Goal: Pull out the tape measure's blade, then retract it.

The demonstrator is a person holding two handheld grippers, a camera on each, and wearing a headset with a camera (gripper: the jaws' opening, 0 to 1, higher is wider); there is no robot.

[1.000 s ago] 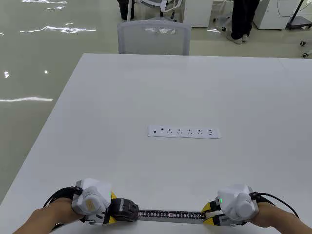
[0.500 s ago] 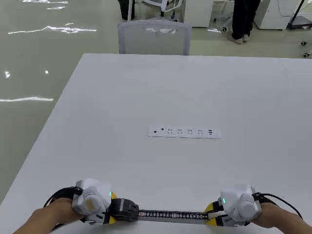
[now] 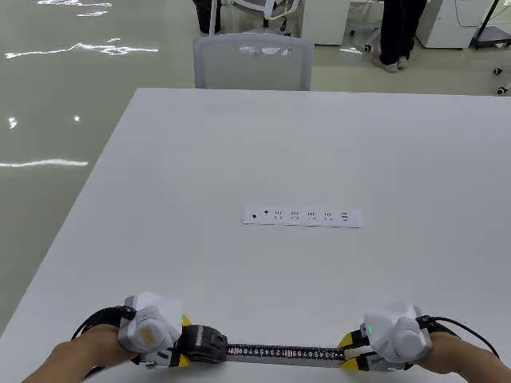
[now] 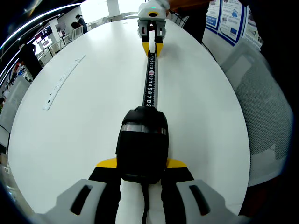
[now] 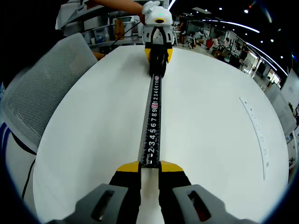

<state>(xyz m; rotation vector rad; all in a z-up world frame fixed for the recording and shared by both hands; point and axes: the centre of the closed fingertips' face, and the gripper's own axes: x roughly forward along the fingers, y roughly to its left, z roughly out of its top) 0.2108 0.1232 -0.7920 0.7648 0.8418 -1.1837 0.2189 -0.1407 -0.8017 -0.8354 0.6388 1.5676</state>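
Note:
The black tape measure case [image 3: 203,345] [image 4: 142,142] [image 5: 157,61] lies at the table's near edge, with my left gripper [image 3: 183,347] [image 4: 141,164] shut on it. Its numbered blade [image 3: 283,352] [image 4: 151,81] [image 5: 153,116] stretches flat along the white table [image 3: 303,152] toward the right. My right gripper [image 3: 348,352] [image 5: 149,165] is shut on the blade's end. Each gripper appears at the far end of the blade in the other's view, the right gripper [image 4: 152,45] and the left gripper [image 5: 158,52].
A white power strip [image 3: 302,216] [image 4: 63,80] [image 5: 256,125] lies flat mid-table. A grey mesh chair [image 3: 252,61] stands at the far edge, another mesh chair [image 5: 35,88] [image 4: 268,107] beside the near edge. A person's legs [image 3: 397,32] stand beyond the table.
My right gripper has drawn a little further right with the blade's end, so more blade shows. The left gripper and case have stayed put.

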